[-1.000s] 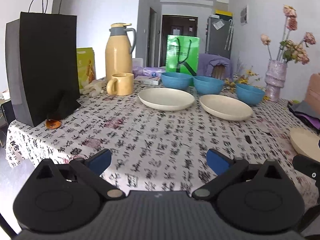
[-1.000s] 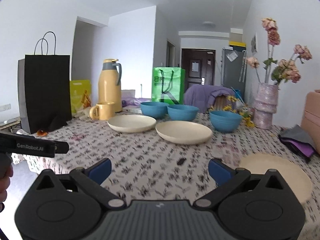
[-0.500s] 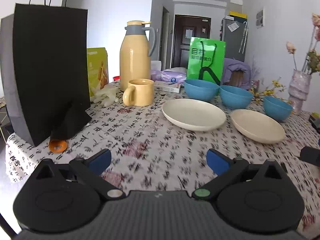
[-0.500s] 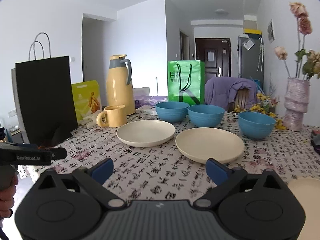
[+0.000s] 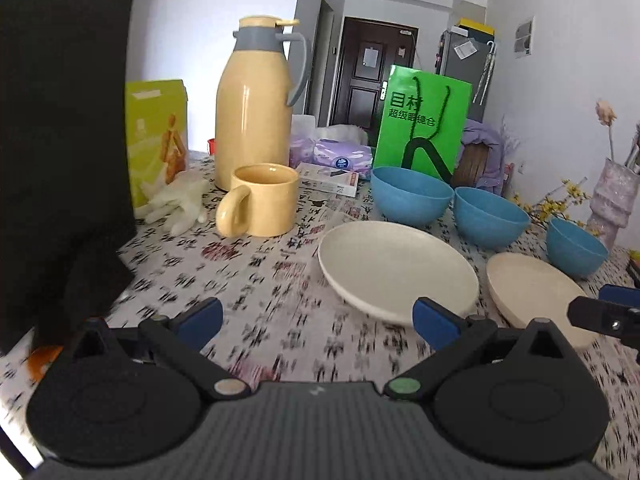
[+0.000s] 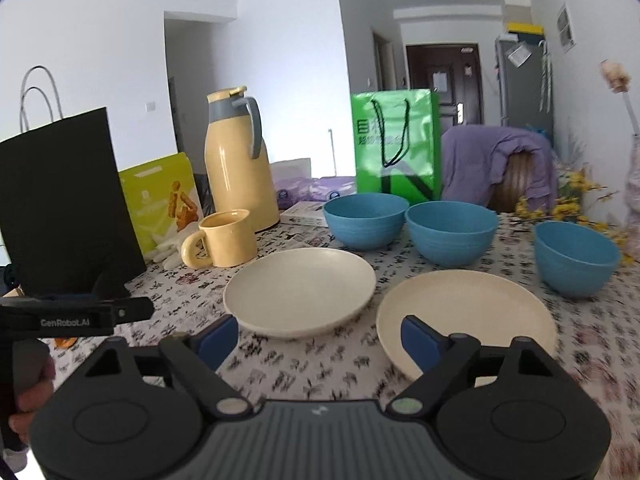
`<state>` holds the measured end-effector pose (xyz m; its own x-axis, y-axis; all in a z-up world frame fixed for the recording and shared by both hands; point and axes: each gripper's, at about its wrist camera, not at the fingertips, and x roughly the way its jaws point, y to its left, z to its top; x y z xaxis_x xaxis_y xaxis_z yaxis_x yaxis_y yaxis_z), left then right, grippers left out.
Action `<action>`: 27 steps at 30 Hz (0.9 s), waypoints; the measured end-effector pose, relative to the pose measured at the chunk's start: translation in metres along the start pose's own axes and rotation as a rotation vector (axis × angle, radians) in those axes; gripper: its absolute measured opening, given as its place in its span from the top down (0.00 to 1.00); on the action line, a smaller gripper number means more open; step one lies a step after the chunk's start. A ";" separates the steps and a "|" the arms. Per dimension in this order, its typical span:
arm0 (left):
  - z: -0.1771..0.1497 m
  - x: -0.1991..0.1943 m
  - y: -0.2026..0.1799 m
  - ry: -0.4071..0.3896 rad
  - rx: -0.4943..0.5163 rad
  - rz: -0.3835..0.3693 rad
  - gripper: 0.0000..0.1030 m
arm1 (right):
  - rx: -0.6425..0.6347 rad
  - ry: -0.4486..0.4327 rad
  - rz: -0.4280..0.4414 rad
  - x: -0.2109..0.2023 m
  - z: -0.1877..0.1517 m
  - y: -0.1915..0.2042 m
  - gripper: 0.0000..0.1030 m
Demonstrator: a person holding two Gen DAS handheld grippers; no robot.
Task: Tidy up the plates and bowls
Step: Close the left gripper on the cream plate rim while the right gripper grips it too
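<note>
Two cream plates lie side by side on the patterned tablecloth: the left plate [image 5: 396, 266] [image 6: 300, 290] and the right plate [image 5: 536, 292] [image 6: 466, 314]. Three blue bowls stand behind them: left [image 6: 362, 220], middle [image 6: 450, 232], right [image 6: 574, 258]. My left gripper [image 5: 318, 318] is open and empty, just short of the left plate. My right gripper [image 6: 320, 338] is open and empty, its right fingertip over the near rim of the right plate. The left gripper also shows in the right wrist view [image 6: 76, 316].
A yellow mug [image 5: 262, 206], a yellow thermos [image 5: 256, 120], a black paper bag [image 5: 60, 140], a green bag [image 5: 422, 124], white gloves [image 5: 176, 204] and tissue packs stand at the back and left. A vase with flowers [image 5: 612, 200] stands at the right.
Both grippers have moved forward over the table toward the plates, which now look larger and closer. Both stay open and empty.
</note>
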<state>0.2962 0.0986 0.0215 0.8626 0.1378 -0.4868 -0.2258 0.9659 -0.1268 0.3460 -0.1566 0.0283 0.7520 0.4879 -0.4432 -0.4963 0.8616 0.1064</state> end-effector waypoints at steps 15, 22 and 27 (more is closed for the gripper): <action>0.043 0.135 0.009 0.197 -0.176 -0.062 0.48 | 0.039 0.132 -0.041 0.173 0.063 -0.040 0.46; 0.038 0.160 0.013 0.244 -0.206 -0.094 0.61 | 0.072 0.201 -0.066 0.221 0.057 -0.056 0.65; 0.031 0.170 0.016 0.246 -0.206 -0.094 0.71 | 0.122 0.237 -0.048 0.238 0.048 -0.067 0.80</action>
<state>0.4530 0.1443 -0.0359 0.7544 -0.0312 -0.6557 -0.2593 0.9035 -0.3412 0.5791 -0.0918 -0.0415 0.6437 0.4125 -0.6446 -0.3962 0.9002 0.1805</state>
